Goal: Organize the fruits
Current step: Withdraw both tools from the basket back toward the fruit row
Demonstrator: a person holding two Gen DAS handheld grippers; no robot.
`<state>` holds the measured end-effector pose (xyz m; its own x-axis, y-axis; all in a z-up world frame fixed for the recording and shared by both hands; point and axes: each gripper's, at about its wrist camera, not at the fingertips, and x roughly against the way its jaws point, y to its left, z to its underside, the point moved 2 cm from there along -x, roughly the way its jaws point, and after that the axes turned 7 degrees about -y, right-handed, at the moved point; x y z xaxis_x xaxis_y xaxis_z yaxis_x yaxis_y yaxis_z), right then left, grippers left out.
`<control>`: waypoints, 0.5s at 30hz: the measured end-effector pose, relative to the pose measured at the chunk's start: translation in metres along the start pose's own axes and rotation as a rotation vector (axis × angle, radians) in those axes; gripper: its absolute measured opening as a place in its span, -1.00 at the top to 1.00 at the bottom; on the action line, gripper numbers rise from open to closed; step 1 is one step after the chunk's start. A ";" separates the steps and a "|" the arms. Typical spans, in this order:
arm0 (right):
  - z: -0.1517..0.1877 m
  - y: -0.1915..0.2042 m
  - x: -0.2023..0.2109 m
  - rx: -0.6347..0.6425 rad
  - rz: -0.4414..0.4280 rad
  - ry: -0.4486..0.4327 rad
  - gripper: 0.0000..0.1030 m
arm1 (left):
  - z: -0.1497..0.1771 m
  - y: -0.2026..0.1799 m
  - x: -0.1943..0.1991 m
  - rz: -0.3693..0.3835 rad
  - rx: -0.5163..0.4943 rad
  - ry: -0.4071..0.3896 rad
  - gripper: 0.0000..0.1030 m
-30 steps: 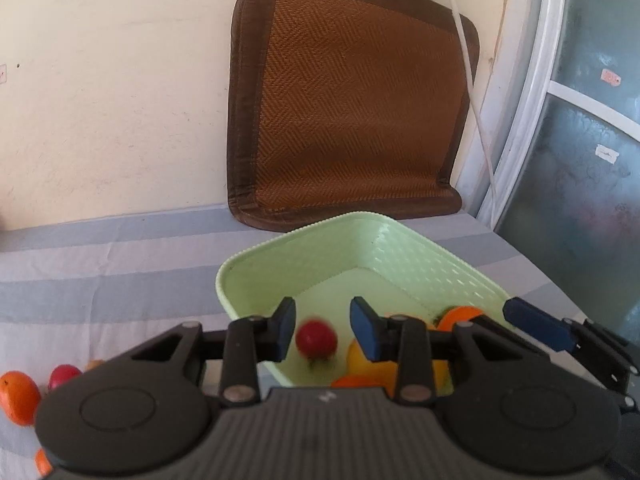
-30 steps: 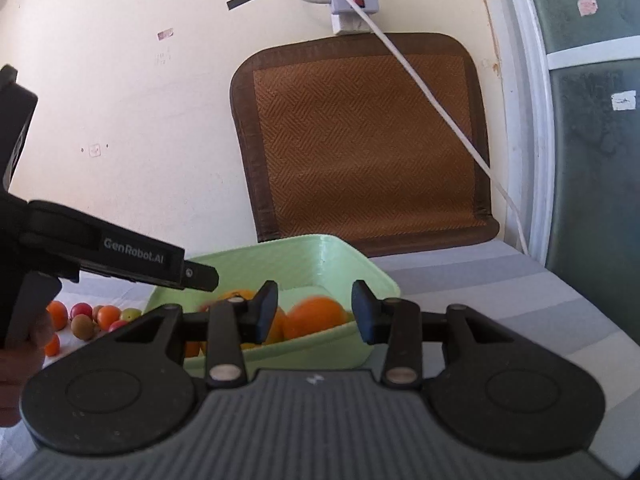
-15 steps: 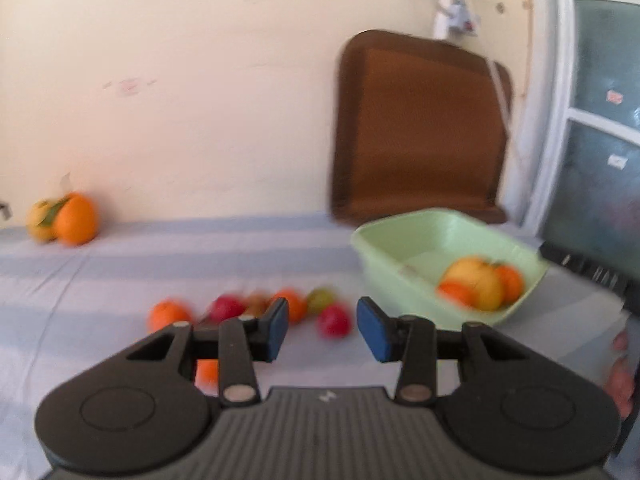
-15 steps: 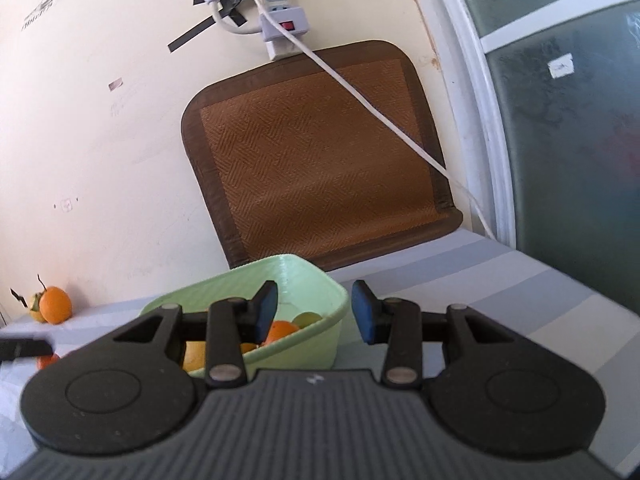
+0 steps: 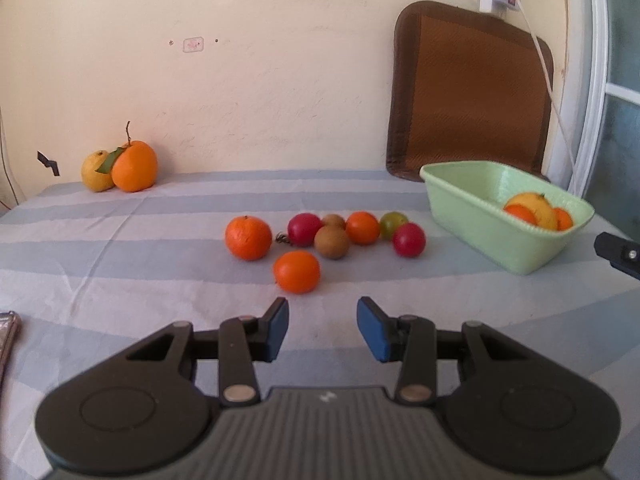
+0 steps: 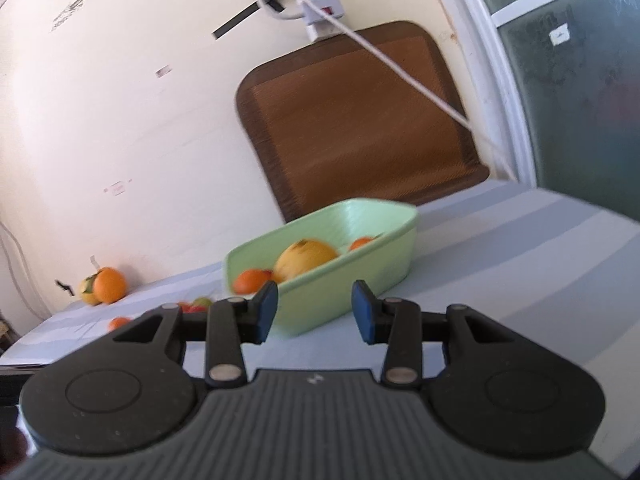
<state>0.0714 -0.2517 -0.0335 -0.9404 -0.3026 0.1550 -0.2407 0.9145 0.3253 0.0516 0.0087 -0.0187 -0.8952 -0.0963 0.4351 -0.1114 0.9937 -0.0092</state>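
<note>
In the left wrist view, several small fruits lie loose on the striped cloth: an orange (image 5: 296, 271) nearest, another orange (image 5: 248, 237), red ones (image 5: 408, 239), brown ones (image 5: 331, 241). A pale green basket (image 5: 472, 216) at the right holds oranges and a yellow fruit (image 5: 534, 209). My left gripper (image 5: 323, 328) is open and empty, just short of the nearest orange. My right gripper (image 6: 314, 316) is open and empty, in front of the basket (image 6: 360, 276).
A large orange (image 5: 134, 166) and a yellow fruit (image 5: 96, 171) sit by the wall at the back left. A brown woven mat (image 5: 472, 96) leans on the wall behind the basket. A power strip and white cable (image 6: 320, 12) hang above. A glass door stands at the right.
My left gripper dropped a red fruit into the basket, then swung left and back to face the loose fruits. My right gripper has drawn back from the basket and tilted.
</note>
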 end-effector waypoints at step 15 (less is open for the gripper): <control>0.018 0.038 0.003 0.118 -0.076 0.063 0.08 | 0.007 -0.001 0.006 0.022 -0.021 -0.041 0.20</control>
<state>0.0556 -0.2131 -0.0372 -0.9025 -0.3849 0.1931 -0.3407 0.9124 0.2267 0.0435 0.0064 -0.0221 -0.9144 -0.0765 0.3975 -0.0829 0.9966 0.0011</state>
